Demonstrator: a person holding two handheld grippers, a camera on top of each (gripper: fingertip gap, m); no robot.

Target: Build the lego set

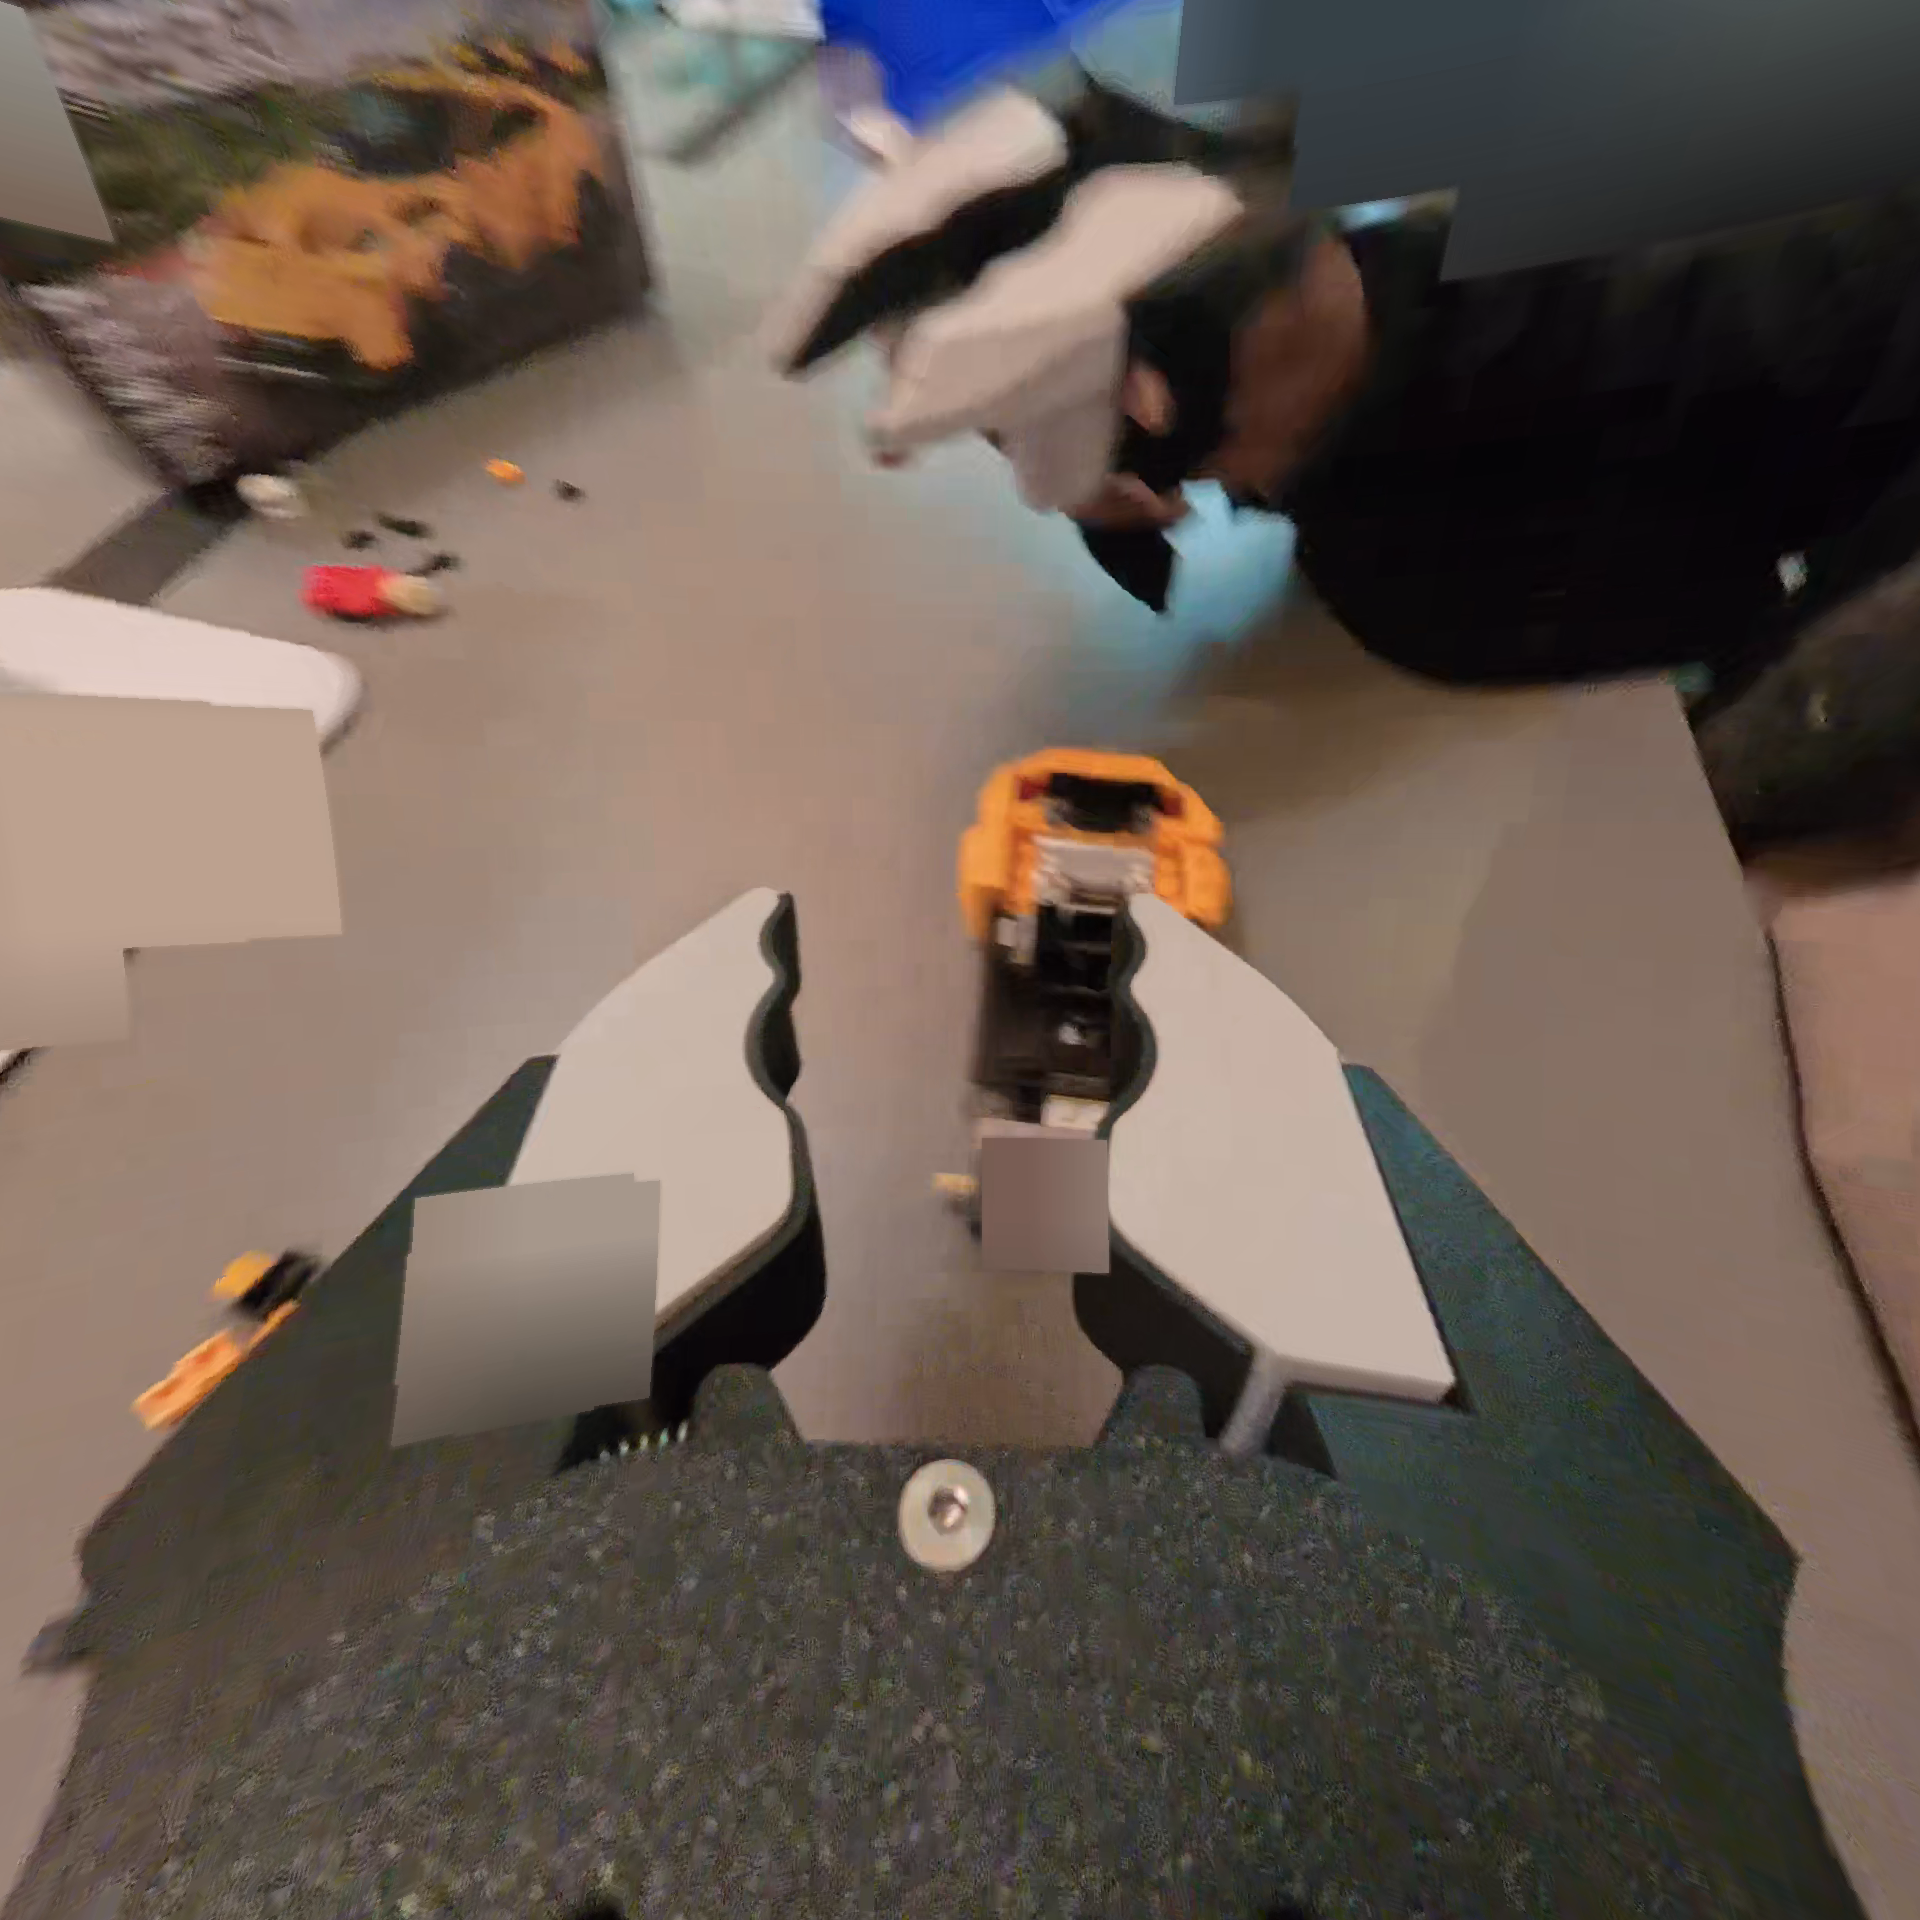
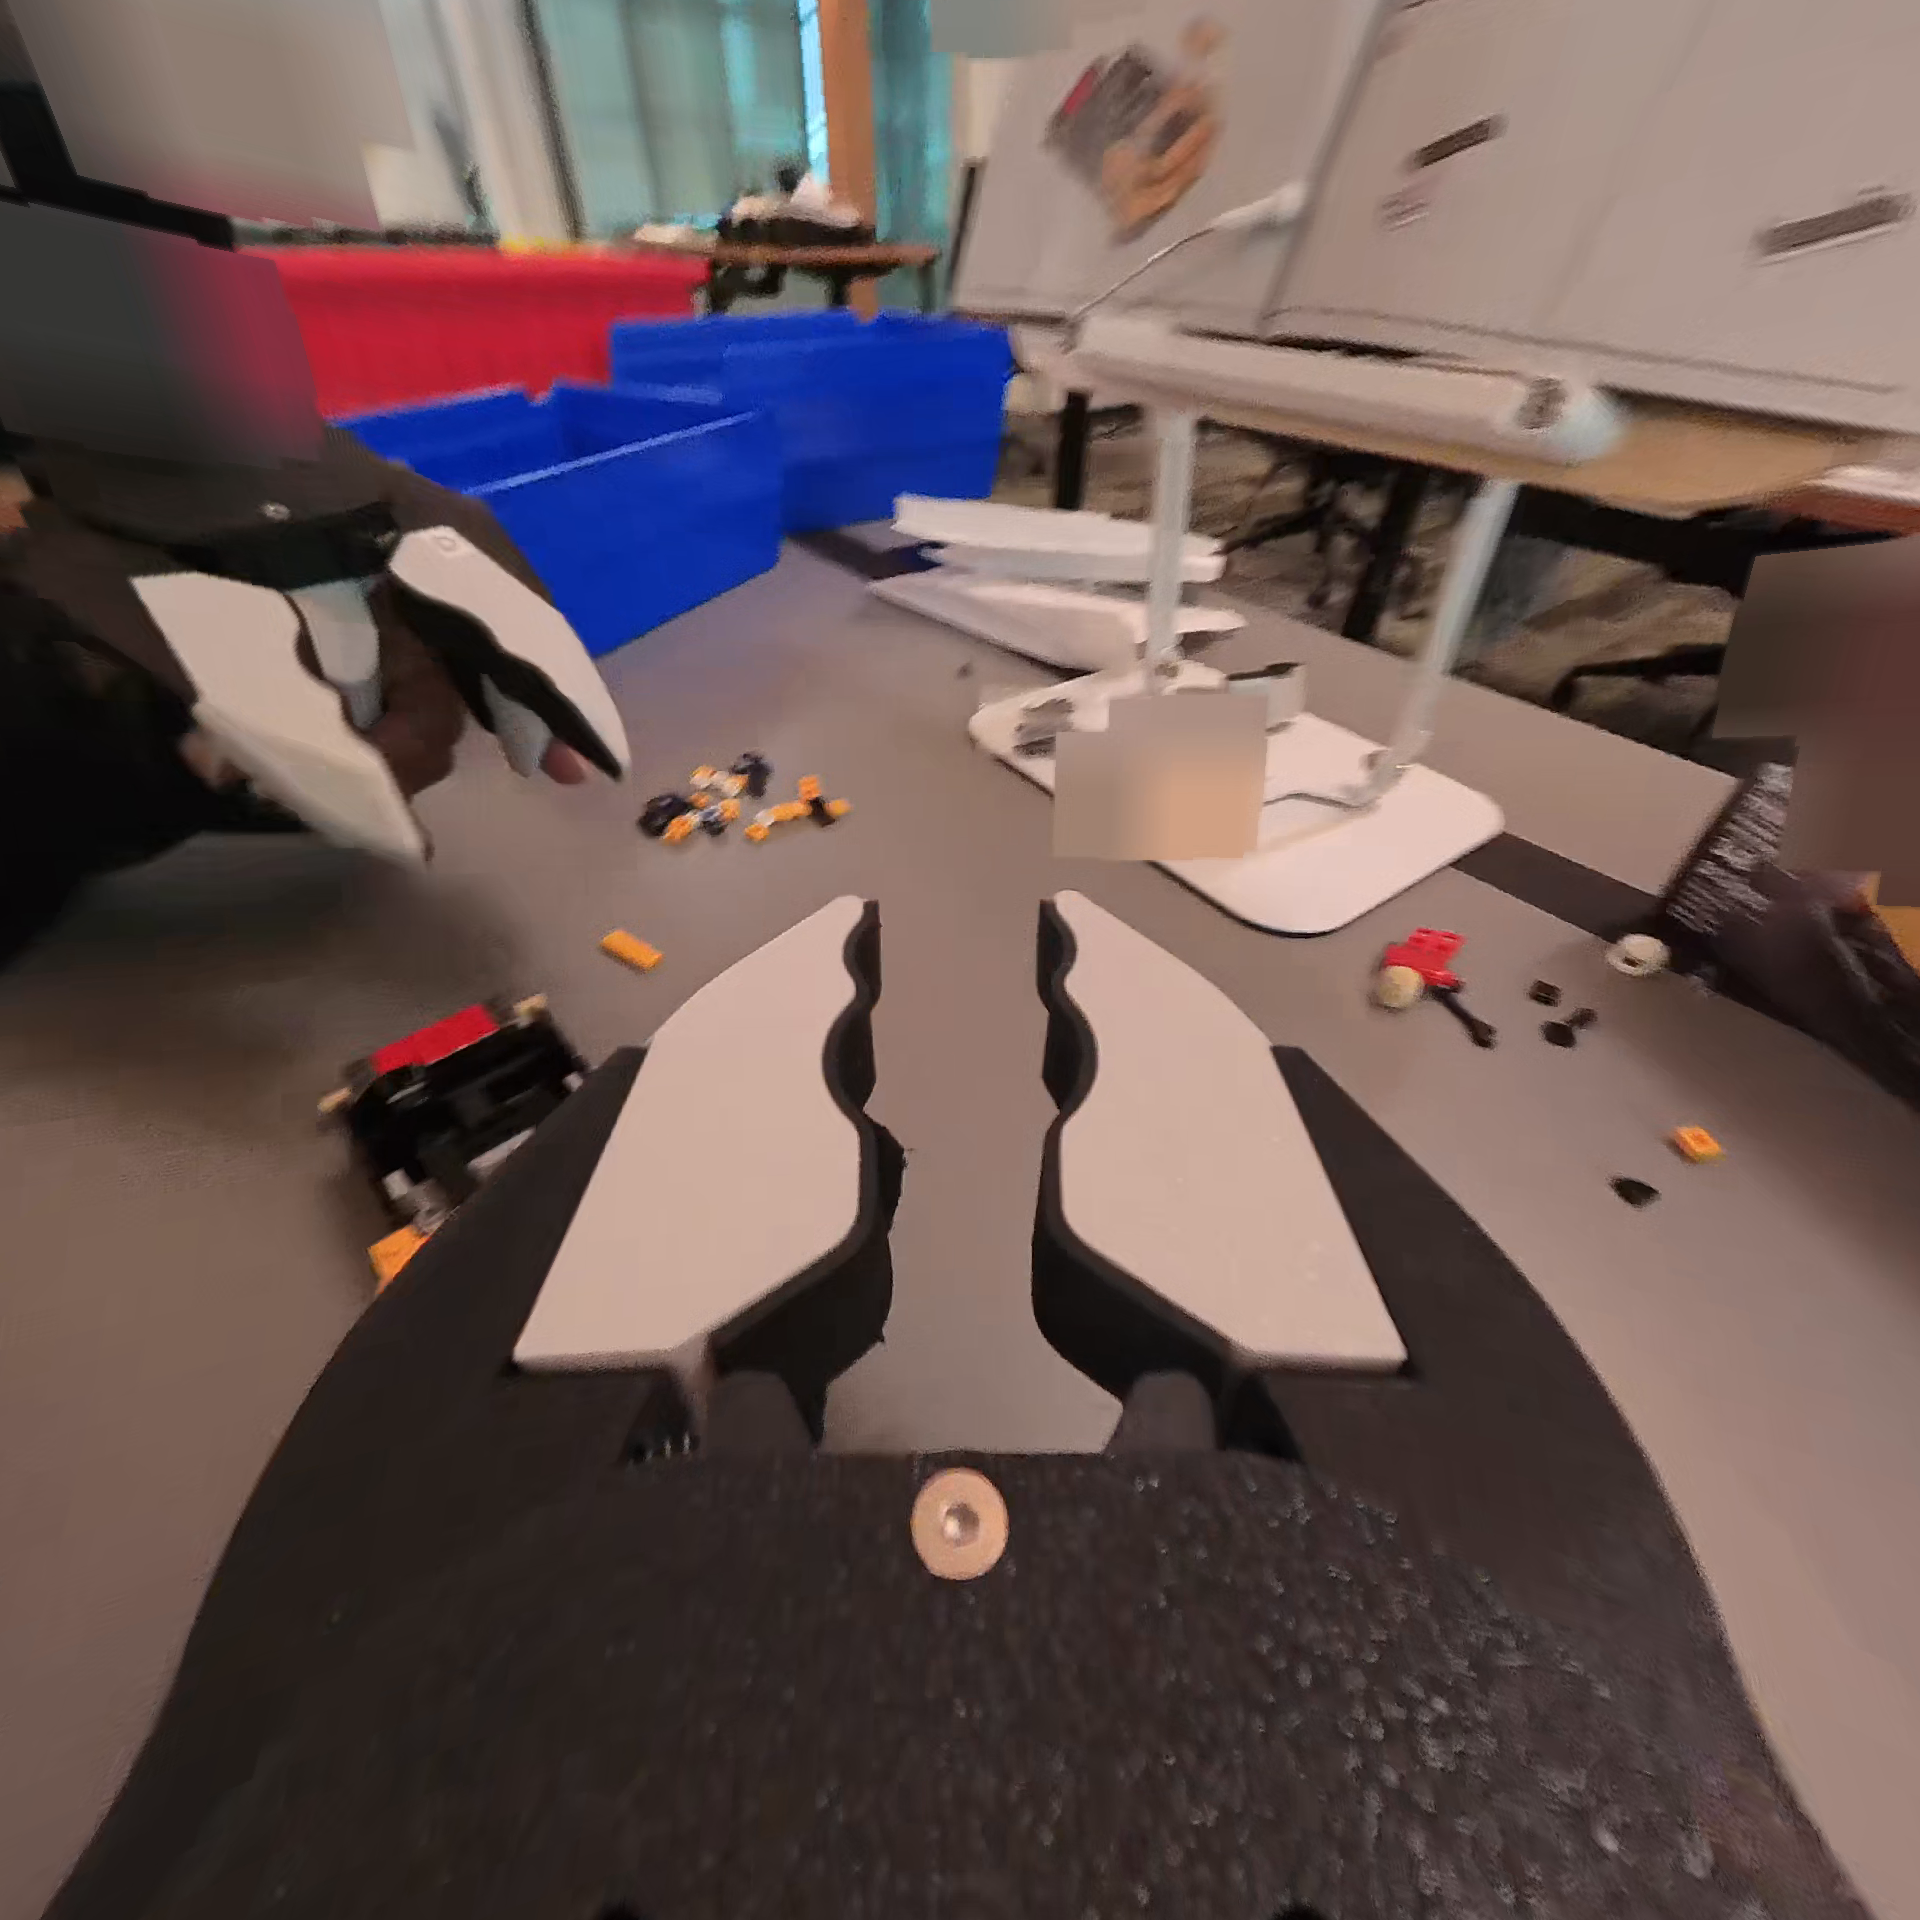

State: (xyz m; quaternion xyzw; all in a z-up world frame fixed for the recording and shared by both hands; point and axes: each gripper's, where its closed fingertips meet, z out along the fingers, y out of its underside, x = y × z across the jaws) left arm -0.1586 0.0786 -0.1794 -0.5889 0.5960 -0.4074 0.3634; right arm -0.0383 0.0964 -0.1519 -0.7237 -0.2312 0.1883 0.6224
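Black speckled housing fills the foreground of both wrist views. Left gripper (image 1: pixel 956 925) hangs over the grey counter (image 1: pixel 623 831) with its white fingers (image 1: pixel 675 1091) spread wide, gripping nothing. On the counter lies the half-built orange-and-black lego vehicle (image 1: pixel 1081 914), long axis running away from the camera, orange end farthest; its near black end sits just inside the right-hand finger, whether touching I cannot tell. Right gripper (image 2: pixel 958 909) likewise stands open and empty, and the vehicle (image 2: pixel 447 1101) lies to the left of its fingers, partly hidden behind the housing. Loose small orange and black lego pieces (image 2: pixel 743 800) lie farther off.
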